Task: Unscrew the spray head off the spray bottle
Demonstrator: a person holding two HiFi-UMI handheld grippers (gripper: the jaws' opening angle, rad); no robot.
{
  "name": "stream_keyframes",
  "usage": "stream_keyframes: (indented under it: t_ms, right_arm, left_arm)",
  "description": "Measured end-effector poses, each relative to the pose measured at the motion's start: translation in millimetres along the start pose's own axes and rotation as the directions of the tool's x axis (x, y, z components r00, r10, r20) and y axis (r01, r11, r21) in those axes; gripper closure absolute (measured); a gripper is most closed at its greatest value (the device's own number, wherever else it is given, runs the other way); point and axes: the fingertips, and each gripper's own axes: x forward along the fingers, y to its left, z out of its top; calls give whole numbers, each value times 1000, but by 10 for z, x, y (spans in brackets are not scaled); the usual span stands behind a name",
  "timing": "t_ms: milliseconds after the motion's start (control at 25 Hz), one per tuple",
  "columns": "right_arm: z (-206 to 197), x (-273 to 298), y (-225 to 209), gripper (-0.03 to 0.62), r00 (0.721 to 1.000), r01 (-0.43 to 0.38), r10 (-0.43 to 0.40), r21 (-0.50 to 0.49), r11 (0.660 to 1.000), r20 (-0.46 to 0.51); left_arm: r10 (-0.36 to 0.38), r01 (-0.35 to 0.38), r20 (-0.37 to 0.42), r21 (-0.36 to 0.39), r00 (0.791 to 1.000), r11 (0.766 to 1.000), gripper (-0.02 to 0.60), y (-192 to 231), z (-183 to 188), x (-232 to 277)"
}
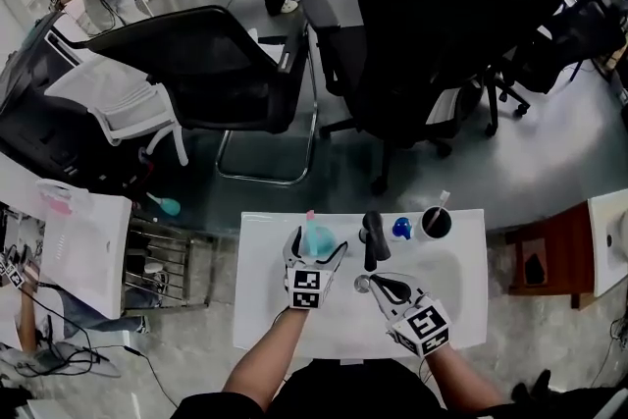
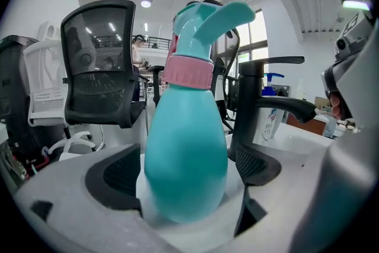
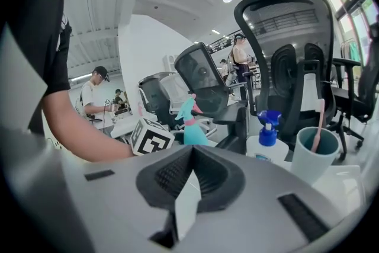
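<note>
Teal plastic spray bottle (image 2: 185,151), probably light and slick, stands unclamped between my left gripper's (image 1: 316,248) open jaws, so I'd grip its belly, right gripper (image 3: 190,154) closed and empty.

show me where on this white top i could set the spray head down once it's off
Bare: the left strip of the white top, between its left edge and the left gripper, and the right part beyond the right gripper. Crowded: the back edge, where spray bottle, faucet, blue-capped bottle and cup line up.
</note>
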Motion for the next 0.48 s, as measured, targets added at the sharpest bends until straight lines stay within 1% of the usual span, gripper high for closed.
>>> stream_keyframes:
  t_ms: [200,360,400,440,480]
  right_arm:
    - [-8,36,-13,588,1000,-5,5,6,1000,7]
    - [-12,49,-7,588,1000,-9,9,5,1000,4]
    - [-14,53,-6,588,1000,-11,11,5,1000,1]
    - [-13,57,-5,588,1000,-12,12,5,1000,0]
    - [-10,61,-3,588,1000,-13,13,5,1000,-1]
  left_arm:
    - [-38,38,5,26,999,999,92,20,36,64]
    - [-35,35,-8,50,999,998,94,58,-36,96]
    - [-36,36,-6,56,999,998,101,53,-20,95]
    - [-37,37,-2,62,999,997,160,48,4,94]
    - [-38,38,1,65,999,997,161,45,18,94]
